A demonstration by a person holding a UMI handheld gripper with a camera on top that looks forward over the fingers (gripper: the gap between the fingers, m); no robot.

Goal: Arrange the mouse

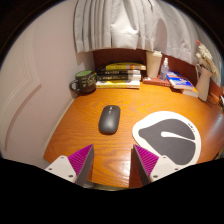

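Observation:
A dark grey mouse (109, 119) lies on the wooden desk (75, 125), beyond my fingers and a little left of centre. To its right lies a round white mouse pad (168, 138) with a dark grey shape on it, just ahead of my right finger. My gripper (113, 162) hangs above the desk's near part, open, with only bare wood between its magenta pads (82, 160). Nothing is held.
At the desk's far side stand a dark mug (84, 81), a stack of books (120, 76), a small bottle (164, 68) and more books and objects at the far right (185, 84). A curtain (125, 25) hangs behind.

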